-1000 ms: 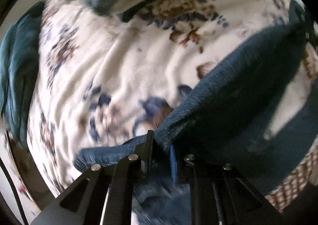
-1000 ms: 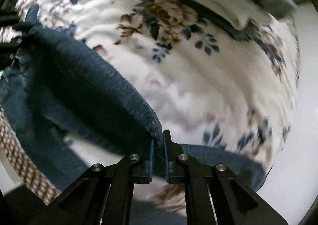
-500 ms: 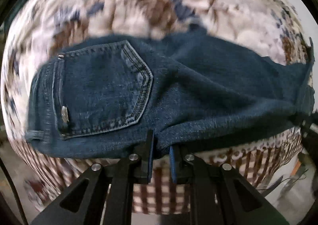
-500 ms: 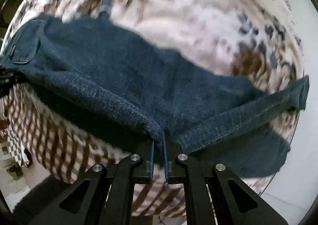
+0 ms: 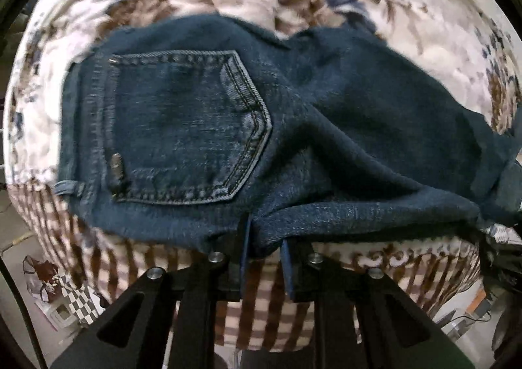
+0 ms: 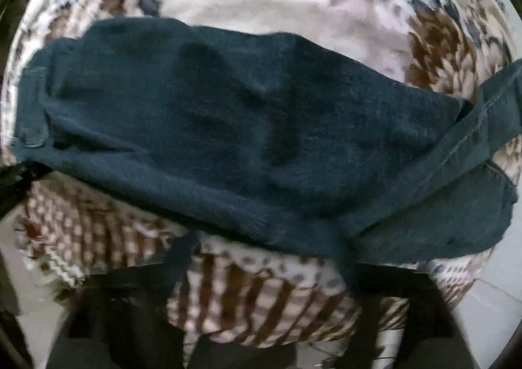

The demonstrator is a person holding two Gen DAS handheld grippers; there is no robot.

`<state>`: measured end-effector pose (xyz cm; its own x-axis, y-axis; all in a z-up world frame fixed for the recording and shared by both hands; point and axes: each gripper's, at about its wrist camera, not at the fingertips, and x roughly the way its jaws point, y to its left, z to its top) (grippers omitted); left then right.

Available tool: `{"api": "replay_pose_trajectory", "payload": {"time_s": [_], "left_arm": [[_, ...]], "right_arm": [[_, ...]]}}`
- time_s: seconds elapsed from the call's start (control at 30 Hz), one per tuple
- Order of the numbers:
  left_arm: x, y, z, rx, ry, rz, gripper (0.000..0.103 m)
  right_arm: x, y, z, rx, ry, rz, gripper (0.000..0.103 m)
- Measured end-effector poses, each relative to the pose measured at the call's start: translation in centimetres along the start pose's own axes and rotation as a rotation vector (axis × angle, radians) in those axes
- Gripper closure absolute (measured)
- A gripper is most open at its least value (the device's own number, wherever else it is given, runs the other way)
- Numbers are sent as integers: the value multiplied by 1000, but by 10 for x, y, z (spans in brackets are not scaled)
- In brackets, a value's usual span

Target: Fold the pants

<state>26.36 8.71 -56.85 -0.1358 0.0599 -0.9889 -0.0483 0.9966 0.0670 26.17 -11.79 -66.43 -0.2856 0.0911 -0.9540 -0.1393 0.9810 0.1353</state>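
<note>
Looks like the fold's just been laid and this is the let-go bit, so do it clean: the left gripper [image 5: 264,250] has its jaws barely parted w/ the near fold edge of the pants [image 5: 293,127] bunched between the blue pads, apparently still nipped, so I'd open it fully and lift straight up, no sideways drag, or that edge gets pulled off the bed [image 5: 407,10] again. The right gripper [image 6: 267,258] is smeared w/ blur, but its jaws have just been opening and now stand wide apart; the denim edge lies between them, not pressed, so it's let go. Next I'd guess a quick pat-flat, since the cloth is rumpled. The pants are dark blue denim, lying folded across the near edge of the bed, on a floral cover over a brown checked one that hangs down the side. The back pocket [image 5: 182,127] faces up towards the left end, lighter stitching, a bit faded. At the right end a hemmed strip [image 6: 473,137] runs diagonally, sticking out past the fold, untidy.
</note>
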Motion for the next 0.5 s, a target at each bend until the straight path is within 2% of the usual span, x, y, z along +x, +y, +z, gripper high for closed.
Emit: {"api": "replay_pose_trajectory", "payload": {"time_s": [0.13, 0.27, 0.3, 0.37, 0.4, 0.5], "left_arm": [[-18, 2, -13, -6, -37, 27, 85], [-24, 18, -30, -64, -48, 19, 83], [-25, 19, -27, -76, -43, 15, 83], [-25, 14, -13, -98, -43, -17, 82], [-23, 10, -8, -113, -47, -58, 81], [10, 22, -9, -168, -11, -146, 80]], "right_arm": [[-23, 5, -13, 26, -37, -33, 7], [-50, -13, -18, 102, -97, -43, 7], [-58, -30, -10, 120, -103, -36, 7], [-65, -49, -5, 153, -118, -21, 7], [-65, -56, -4, 173, -121, -21, 7], [-67, -86, 14, 211, -121, -12, 7]]}}
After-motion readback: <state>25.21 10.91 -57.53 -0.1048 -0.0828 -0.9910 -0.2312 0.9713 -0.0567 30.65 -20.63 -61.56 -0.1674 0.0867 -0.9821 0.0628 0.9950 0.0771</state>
